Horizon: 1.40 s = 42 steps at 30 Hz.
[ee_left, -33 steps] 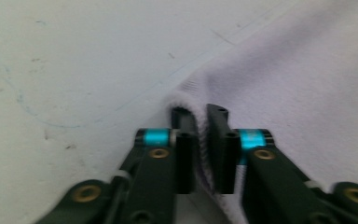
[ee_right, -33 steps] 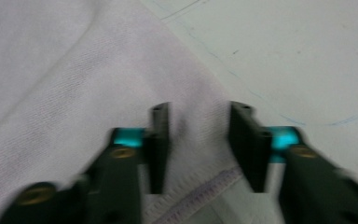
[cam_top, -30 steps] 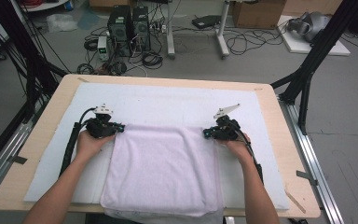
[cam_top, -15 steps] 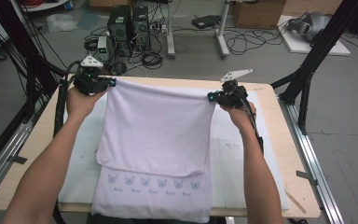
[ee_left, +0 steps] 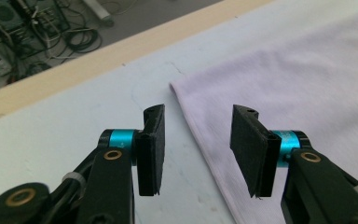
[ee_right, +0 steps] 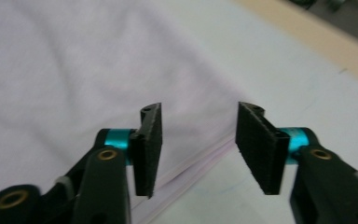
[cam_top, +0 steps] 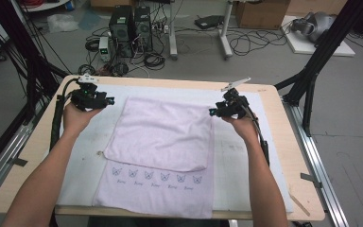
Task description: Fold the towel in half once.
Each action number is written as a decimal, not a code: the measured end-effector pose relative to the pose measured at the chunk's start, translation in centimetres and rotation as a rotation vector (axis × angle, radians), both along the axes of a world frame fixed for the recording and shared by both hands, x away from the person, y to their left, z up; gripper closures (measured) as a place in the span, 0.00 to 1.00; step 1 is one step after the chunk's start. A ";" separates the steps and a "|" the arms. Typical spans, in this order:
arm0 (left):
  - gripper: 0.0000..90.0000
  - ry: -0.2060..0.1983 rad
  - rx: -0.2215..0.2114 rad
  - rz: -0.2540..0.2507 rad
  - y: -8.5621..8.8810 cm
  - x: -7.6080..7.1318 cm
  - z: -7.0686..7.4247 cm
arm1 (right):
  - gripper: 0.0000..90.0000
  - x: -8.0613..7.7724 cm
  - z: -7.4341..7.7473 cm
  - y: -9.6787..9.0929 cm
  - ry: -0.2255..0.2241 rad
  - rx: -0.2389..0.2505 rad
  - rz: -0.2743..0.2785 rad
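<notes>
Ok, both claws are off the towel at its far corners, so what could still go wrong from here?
1. The fold is uneven: the upper layer of the towel lies skewed and stops short of the butterfly-printed edge, so a further fold may come out crooked.
2. The left claw, its jaws just opened, hangs with the towel's hem beneath the gap; dropping or closing could snag the corner.
3. The right claw, also just opened, sits above the layered edges and could drag them apart.
</notes>
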<state>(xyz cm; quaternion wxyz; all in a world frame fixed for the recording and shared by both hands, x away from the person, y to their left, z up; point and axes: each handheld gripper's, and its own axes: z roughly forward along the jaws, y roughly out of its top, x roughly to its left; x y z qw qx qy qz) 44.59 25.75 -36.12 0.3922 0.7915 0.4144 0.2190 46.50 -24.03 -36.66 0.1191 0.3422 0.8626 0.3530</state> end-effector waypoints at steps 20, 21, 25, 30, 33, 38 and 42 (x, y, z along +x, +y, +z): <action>0.66 -0.002 -0.048 -0.259 0.3 -11.5 -5.7 | 0.66 -12.5 -4.2 2.3 -0.061 0.086 0.239; 0.67 -0.001 -0.047 -0.270 0.3 -11.7 -5.9 | 0.66 -12.8 -4.5 2.3 -0.078 0.082 0.240; 0.70 0.010 -0.034 -0.306 0.1 -12.3 -6.5 | 0.66 -13.3 -5.8 2.4 -0.027 0.085 0.253; 0.70 0.029 -0.018 -0.321 0.1 -12.8 -7.2 | 0.67 -14.4 -6.8 2.9 -0.018 0.106 0.279; 0.70 0.053 -0.007 -0.319 0.1 -12.6 -7.8 | 0.67 -15.0 -7.5 3.0 -0.012 0.093 0.286; 0.73 0.067 0.018 -0.337 -0.1 -12.5 -8.2 | 0.69 -15.3 -7.9 2.9 -0.010 0.088 0.279; 0.84 0.057 0.025 -0.323 -0.3 -12.5 -8.3 | 0.82 -15.5 -7.9 2.9 -0.027 0.071 0.278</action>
